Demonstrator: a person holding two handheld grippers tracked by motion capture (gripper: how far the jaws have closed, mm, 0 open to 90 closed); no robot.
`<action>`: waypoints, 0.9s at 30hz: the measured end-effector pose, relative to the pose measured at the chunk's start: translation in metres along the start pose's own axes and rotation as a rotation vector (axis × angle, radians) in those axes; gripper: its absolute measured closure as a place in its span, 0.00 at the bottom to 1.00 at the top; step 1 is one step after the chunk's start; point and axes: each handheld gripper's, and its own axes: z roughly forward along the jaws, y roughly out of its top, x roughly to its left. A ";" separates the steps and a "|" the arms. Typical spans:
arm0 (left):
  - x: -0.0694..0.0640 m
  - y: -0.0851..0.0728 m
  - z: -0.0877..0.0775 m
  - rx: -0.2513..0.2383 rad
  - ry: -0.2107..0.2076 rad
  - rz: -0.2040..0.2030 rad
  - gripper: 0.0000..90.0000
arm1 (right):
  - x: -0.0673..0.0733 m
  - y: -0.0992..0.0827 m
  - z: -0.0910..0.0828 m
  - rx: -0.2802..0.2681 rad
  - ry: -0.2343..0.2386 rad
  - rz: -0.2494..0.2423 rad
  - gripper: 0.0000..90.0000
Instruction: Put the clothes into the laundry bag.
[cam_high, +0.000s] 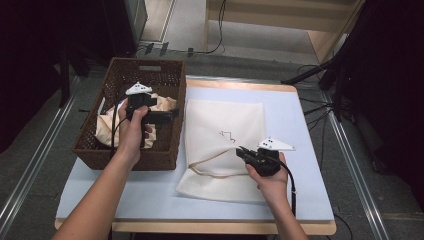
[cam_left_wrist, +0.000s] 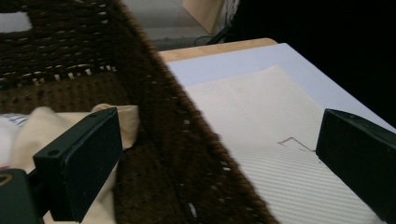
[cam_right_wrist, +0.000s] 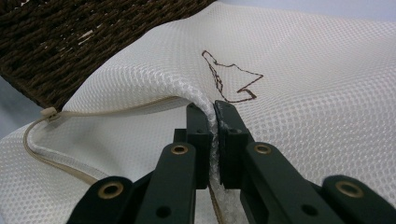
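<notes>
A white mesh laundry bag (cam_high: 222, 145) with a beige drawstring and a small brown stitched mark lies flat on the light blue table top. My right gripper (cam_right_wrist: 211, 112) is shut on the bag's top layer near its mouth and lifts a fold of mesh; from above, that right gripper (cam_high: 242, 151) is at the bag's lower right. My left gripper (cam_high: 172, 113) hovers open over the brown wicker basket (cam_high: 165, 150), above cream cloth (cam_high: 107, 127) inside it. Its wide-apart jaws straddle the basket's right wall (cam_left_wrist: 187, 140), with nothing between them.
The basket stands on the table's left part (cam_high: 90, 185), its right wall close beside the bag. Black stands and cables (cam_high: 320, 75) sit off the table's far right. Metal rails (cam_high: 30, 165) run along the floor on both sides.
</notes>
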 end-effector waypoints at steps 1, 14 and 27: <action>0.007 0.000 0.002 0.010 0.020 -0.014 0.01 | 0.000 0.000 0.000 0.000 0.001 0.002 0.95; 0.078 -0.002 0.024 0.134 0.171 -0.125 0.00 | -0.002 -0.001 0.002 0.007 0.004 0.006 0.95; 0.105 -0.013 0.051 0.317 0.339 -0.163 0.00 | -0.001 -0.001 0.001 0.011 0.000 -0.004 0.95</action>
